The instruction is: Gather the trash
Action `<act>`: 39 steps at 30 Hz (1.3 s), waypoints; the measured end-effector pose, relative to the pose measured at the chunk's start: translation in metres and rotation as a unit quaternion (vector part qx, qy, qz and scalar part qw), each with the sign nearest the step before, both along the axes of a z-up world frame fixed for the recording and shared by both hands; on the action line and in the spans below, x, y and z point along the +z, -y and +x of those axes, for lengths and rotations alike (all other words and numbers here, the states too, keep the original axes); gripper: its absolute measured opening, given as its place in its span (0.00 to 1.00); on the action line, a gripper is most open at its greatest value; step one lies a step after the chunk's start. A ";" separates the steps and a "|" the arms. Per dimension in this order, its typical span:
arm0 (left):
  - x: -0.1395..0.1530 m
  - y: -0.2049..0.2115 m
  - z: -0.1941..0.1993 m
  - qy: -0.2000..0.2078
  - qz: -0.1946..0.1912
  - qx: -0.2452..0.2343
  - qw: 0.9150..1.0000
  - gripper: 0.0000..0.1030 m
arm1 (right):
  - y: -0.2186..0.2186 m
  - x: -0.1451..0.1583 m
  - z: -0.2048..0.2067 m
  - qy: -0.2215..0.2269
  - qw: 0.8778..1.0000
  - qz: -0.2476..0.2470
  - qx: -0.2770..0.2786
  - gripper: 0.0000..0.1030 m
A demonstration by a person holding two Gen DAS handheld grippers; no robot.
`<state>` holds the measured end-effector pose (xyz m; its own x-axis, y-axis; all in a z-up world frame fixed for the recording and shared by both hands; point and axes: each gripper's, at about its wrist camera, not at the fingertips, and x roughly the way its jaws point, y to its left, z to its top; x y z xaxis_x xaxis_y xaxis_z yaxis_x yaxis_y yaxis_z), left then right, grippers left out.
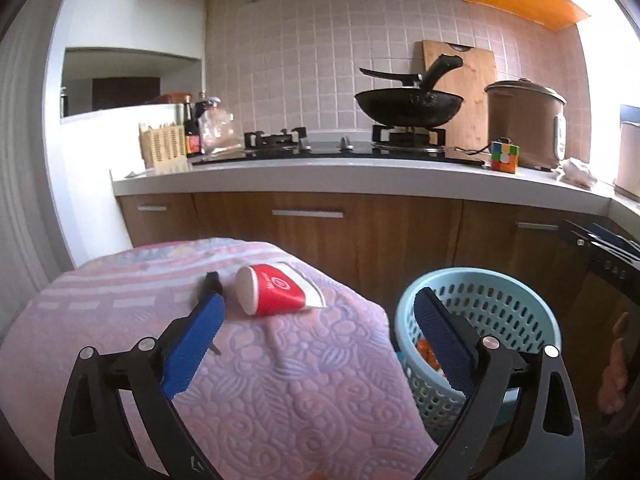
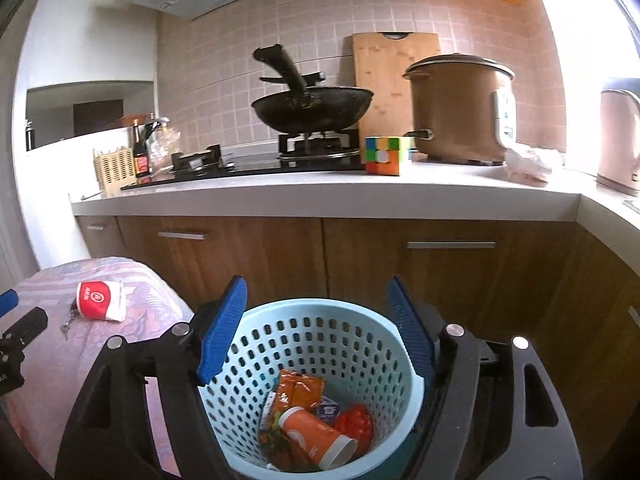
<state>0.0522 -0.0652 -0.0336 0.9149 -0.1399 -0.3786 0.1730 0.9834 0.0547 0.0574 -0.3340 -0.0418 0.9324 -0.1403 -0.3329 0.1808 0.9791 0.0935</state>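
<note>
A red paper cup (image 1: 276,290) (image 2: 98,300) lies on its side on a table draped in pink patterned cloth (image 1: 260,380). A black key fob with keys (image 1: 210,284) (image 2: 68,326) rests just left of the cup. My left gripper (image 1: 320,304) hovers open over the cloth. The cup is just beyond the gap between its blue pads, and nothing is held. My right gripper (image 2: 317,286) is open above a light-blue perforated basket (image 2: 304,344) (image 1: 500,312). In the basket lie an orange cup (image 2: 316,440), an orange packet (image 2: 300,392) and other wrappers.
Behind the table runs a white counter (image 2: 320,196) over wooden cabinets. On it stand a gas stove with a black wok (image 2: 312,110), a colour cube (image 2: 384,156), a brown rice cooker (image 2: 460,108) and a cutting board (image 1: 460,92). A dark appliance front (image 1: 608,272) stands to the right of the basket.
</note>
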 end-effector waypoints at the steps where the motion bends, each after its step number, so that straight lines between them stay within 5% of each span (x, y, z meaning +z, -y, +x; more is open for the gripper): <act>1: -0.001 -0.001 0.001 0.000 0.000 0.002 1.000 0.91 | 0.002 -0.001 -0.001 0.000 1.000 -0.002 -0.005 0.68; 9: -0.012 -0.001 0.014 -0.009 -0.003 0.014 1.000 0.91 | 0.020 -0.013 0.001 -0.015 0.999 0.008 -0.030 0.69; 18: -0.004 0.031 0.009 -0.014 -0.015 -0.057 0.998 0.91 | 0.006 -0.007 -0.001 -0.017 0.998 -0.041 -0.044 0.69; 39: 0.049 0.055 -0.045 0.037 -0.012 -0.118 0.992 0.91 | -0.005 0.031 -0.047 0.014 0.998 -0.037 -0.046 0.77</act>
